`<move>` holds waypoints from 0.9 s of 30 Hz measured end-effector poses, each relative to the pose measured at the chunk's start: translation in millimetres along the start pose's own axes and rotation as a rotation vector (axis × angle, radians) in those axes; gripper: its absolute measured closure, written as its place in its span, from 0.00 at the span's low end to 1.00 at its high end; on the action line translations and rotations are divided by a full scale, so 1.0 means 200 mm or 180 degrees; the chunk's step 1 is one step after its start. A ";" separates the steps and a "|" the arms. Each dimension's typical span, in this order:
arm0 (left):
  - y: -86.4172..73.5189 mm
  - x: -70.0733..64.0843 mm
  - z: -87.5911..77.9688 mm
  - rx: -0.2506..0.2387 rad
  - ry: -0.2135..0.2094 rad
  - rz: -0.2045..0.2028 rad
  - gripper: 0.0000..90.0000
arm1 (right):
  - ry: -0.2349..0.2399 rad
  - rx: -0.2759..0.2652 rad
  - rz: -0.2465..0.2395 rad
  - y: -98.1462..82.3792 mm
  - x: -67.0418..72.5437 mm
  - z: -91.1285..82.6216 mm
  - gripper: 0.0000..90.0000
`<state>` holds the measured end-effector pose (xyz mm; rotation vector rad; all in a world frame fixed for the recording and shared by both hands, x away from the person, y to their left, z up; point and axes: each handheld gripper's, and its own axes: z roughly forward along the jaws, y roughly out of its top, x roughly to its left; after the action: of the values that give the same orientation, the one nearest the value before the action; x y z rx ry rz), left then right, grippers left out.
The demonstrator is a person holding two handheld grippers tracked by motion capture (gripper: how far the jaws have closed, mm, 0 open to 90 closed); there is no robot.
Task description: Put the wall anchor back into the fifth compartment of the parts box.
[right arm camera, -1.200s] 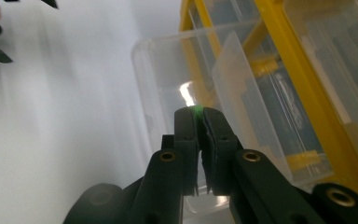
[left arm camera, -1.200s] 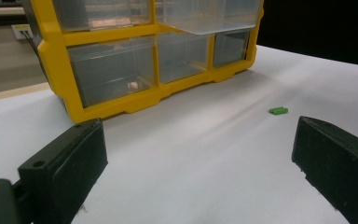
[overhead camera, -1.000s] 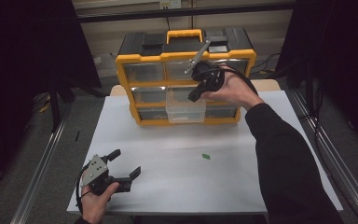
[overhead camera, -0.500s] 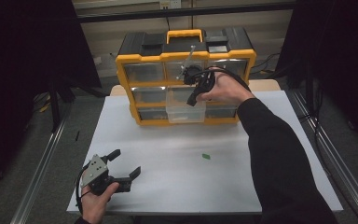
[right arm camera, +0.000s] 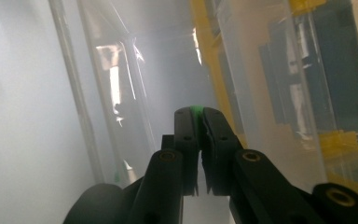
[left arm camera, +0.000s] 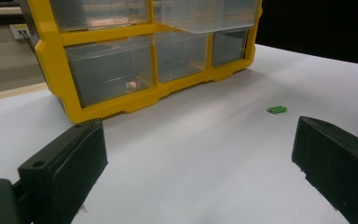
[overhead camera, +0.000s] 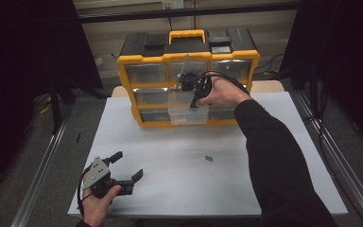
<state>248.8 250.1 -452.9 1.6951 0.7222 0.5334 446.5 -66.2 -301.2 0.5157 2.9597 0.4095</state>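
Green plastic shows between the tips of our right gripper [right arm camera: 197, 114]: a small green piece [right arm camera: 196, 109] is clamped there, with the jaws pressed nearly together on it. In the right gripper view those tips point down into the clear drawer [right arm camera: 135, 93] that is pulled out of the yellow organizer [right arm camera: 205, 42]. From above, our right gripper [overhead camera: 196, 90] hangs over that open drawer [overhead camera: 187, 113], which juts from the middle column of the organizer [overhead camera: 187, 56] at the far side of the white table [overhead camera: 264, 156].

Our left gripper [overhead camera: 125, 170] sits low at the near left corner of the table, held in our left hand [overhead camera: 97, 203]. Its jaws stand wide apart with nothing between them; in the left gripper view only bare tabletop lies between the two black pads.

A second green piece [overhead camera: 209, 159] lies loose on the table, well apart from both grippers, roughly midway between the organizer and the near edge. In the left gripper view it [left arm camera: 277, 109] lies ahead, toward the right jaw. One lower drawer [left arm camera: 107, 70] holds something small and pale that we cannot make out.
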 end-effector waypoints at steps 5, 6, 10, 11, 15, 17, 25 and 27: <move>0.00 0.00 0.00 -0.0008 -0.0001 -0.0005 0.03 | 0.0009 0.0024 0.0022 0.01 0.00 0.03 0.94; 0.00 0.00 0.00 -0.0004 0.0002 -0.0002 0.03 | 0.0001 0.0041 -0.0005 0.01 0.00 0.04 0.94; 0.00 0.00 0.00 -0.0006 0.0000 -0.0003 0.03 | 0.0000 0.0032 -0.0010 0.01 -0.01 0.05 0.94; 0.00 0.00 0.00 -0.0006 0.0000 -0.0005 0.03 | 0.0003 0.0035 -0.0014 0.01 -0.01 0.04 0.94; 0.00 0.00 0.00 -0.0004 -0.0005 -0.0002 0.03 | -0.0010 0.0106 0.0092 0.01 -0.01 0.04 0.94; 0.00 0.00 0.00 -0.0004 -0.0003 -0.0002 0.03 | -0.0010 0.0095 0.0090 0.01 -0.01 0.04 0.94; 0.00 0.00 0.00 -0.0002 -0.0002 -0.0002 0.03 | -0.0041 0.0003 0.0039 0.01 -0.01 0.03 0.91; 0.00 0.00 0.00 0.0000 -0.0008 0.0002 0.03 | -0.0036 -0.0009 0.0032 0.00 -0.01 0.03 0.89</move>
<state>248.6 249.8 -452.8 1.6959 0.7199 0.5318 449.0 -65.1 -305.9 0.5311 2.9464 0.4102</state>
